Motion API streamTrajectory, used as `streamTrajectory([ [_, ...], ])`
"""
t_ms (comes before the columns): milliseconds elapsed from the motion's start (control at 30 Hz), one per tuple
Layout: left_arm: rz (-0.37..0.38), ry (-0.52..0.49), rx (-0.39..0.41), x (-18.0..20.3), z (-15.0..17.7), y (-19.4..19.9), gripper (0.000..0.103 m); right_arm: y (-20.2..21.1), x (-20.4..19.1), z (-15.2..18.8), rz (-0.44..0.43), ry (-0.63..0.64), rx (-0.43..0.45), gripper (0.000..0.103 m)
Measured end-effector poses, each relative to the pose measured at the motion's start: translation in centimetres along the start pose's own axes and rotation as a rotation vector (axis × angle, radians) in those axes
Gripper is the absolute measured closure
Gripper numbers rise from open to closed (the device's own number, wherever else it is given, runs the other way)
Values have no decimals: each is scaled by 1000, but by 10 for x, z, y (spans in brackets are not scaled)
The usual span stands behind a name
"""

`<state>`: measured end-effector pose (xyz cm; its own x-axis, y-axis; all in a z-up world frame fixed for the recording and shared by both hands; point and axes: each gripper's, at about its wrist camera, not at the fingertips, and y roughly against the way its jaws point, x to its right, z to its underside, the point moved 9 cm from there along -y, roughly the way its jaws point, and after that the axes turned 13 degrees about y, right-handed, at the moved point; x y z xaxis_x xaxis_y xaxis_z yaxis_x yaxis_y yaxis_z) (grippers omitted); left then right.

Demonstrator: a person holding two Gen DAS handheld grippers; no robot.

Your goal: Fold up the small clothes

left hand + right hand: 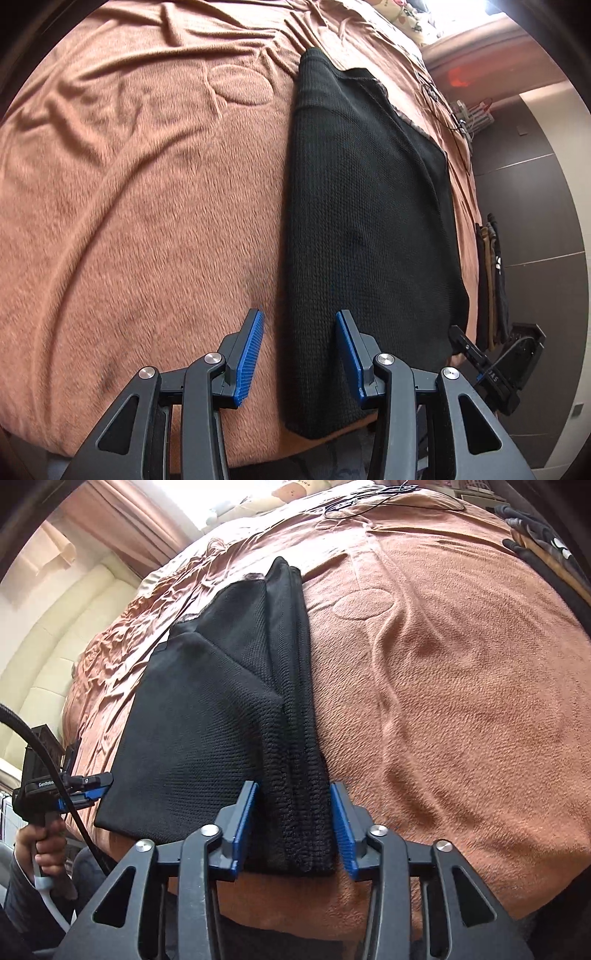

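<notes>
A black knitted garment (362,206) lies folded lengthwise on the brown bedspread (147,184); it also shows in the right wrist view (221,716). My left gripper (300,317) is open, its blue pads either side of the garment's near left edge, holding nothing. My right gripper (293,788) is open, its jaws either side of the garment's thick folded right edge near the front of the bed. The other gripper shows small in each view: the right one at the lower right of the left wrist view (480,362), the left one at the left of the right wrist view (74,786).
The bedspread (443,701) is wrinkled, with an embossed oval. Cables (369,502) lie at the far end. Folded dark and tan clothes (493,280) are stacked past the bed's right edge. A cream padded headboard (55,627) stands at the left.
</notes>
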<state>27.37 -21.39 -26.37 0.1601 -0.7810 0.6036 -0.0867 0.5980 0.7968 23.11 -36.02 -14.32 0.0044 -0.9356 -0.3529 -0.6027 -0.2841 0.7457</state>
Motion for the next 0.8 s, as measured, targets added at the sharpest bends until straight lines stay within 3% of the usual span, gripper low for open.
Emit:
streamTrajectory([
  [100, 28, 0, -23, 2, 11, -1, 62, -1, -2, 1, 4, 0, 3, 71],
  [267, 82, 41, -67, -1, 26, -5, 74, -2, -4, 5, -5, -15, 5, 78],
  [333, 92, 43, -67, -2, 27, -3, 88, -2, -5, 6, -5, -16, 5, 79],
  [400, 121, 61, -80, -2, 27, -2, 93, -2, -5, 6, -7, -24, 7, 83],
  [800, 102, -2, -48, -4, 22, 35, 96, 2, -28, 14, -77, -21, -7, 89],
])
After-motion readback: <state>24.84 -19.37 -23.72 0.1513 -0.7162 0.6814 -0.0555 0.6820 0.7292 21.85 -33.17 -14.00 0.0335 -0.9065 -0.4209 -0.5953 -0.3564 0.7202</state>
